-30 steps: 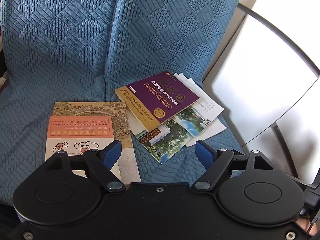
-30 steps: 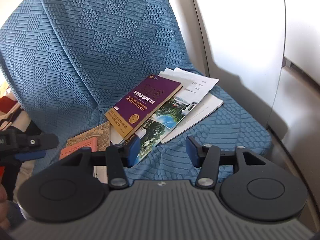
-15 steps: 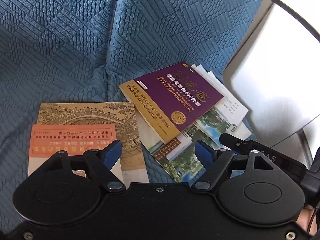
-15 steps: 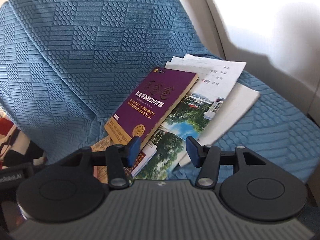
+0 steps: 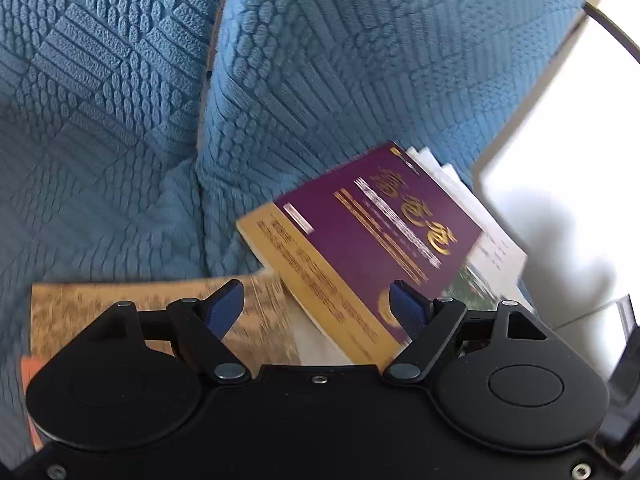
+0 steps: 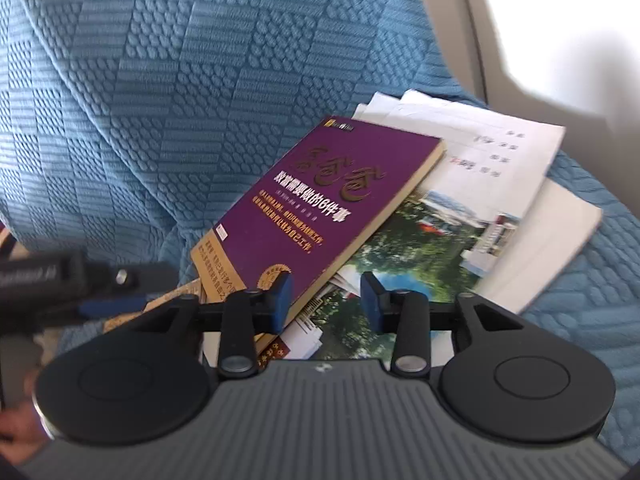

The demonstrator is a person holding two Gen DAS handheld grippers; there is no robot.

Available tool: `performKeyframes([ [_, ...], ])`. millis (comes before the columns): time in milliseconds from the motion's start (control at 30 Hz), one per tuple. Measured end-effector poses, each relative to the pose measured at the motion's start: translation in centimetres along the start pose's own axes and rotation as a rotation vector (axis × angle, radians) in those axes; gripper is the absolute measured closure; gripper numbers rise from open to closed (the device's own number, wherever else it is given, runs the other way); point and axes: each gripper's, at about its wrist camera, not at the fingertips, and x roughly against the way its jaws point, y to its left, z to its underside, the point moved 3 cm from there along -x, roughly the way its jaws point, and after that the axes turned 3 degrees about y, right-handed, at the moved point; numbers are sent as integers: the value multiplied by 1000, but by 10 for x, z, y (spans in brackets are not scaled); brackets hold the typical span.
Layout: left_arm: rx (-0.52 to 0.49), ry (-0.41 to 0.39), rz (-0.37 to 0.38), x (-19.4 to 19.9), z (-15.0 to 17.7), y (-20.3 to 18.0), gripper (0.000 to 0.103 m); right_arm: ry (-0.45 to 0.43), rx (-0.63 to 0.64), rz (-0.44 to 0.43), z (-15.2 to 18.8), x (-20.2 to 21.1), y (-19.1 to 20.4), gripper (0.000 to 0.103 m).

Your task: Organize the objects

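Both sets of jaws are held spread, with nothing pinched between the blue pads. On the left gripper (image 5: pixel 318 308), the gap between the pads is filled in the view by the lower corner of the purple book (image 5: pixel 372 240), while the left pad is seen over the tan illustrated booklet (image 5: pixel 256 320); contact with either cannot be determined from this view. A strip of an orange leaflet (image 5: pixel 30 376) is visible at the left edge, lying on the tan booklet. On the right gripper (image 6: pixel 326 300), the left pad is positioned at the near edge of the purple book (image 6: pixel 320 208), and the right pad is seen over the landscape-photo magazine (image 6: pixel 408 256). Whether the pads are touching the items or held above them cannot be told. The left gripper (image 6: pixel 60 284) is also seen, blurred, at the left of the right wrist view, close to the near corner of the book. The purple book is located on top of the pile, tilted, with its gold band toward the grippers. The magazine is located under it, and white printed sheets (image 6: pixel 492 152) are fanned out beneath and behind both. All items are supported on a blue textured seat cover (image 6: pixel 180 100), whose backrest rises behind the pile. A white panel (image 5: pixel 580 168) is seen to the right of the seat.
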Motion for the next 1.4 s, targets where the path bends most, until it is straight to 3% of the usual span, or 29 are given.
performKeyframes([
  [233,18,31,-5,-32,-19,20,25,-5,51,10,-1,-6,9,68],
  [433,63,64,52,-52,-23,24,28,24,41,-8,0,-11,10,69],
  [767,111,75,47,-63,-31,14,25,44,-32,-74,-4,-13,1,69],
  [967,146,35,81,-49,-36,13,31,54,-120,-129,-7,-14,-9,68],
  [1067,154,17,105,-42,-40,12,39,69,-204,-186,-6,-15,-18,68],
  [1100,144,4,156,-39,-41,9,53,77,-231,-209,-5,-17,-20,68],
  [1167,156,9,244,-35,-44,1,54,97,-276,-250,-4,-20,-24,67],
  [1400,-57,-62,66,-27,-46,-33,50,119,-334,-296,-1,-22,-27,64],
])
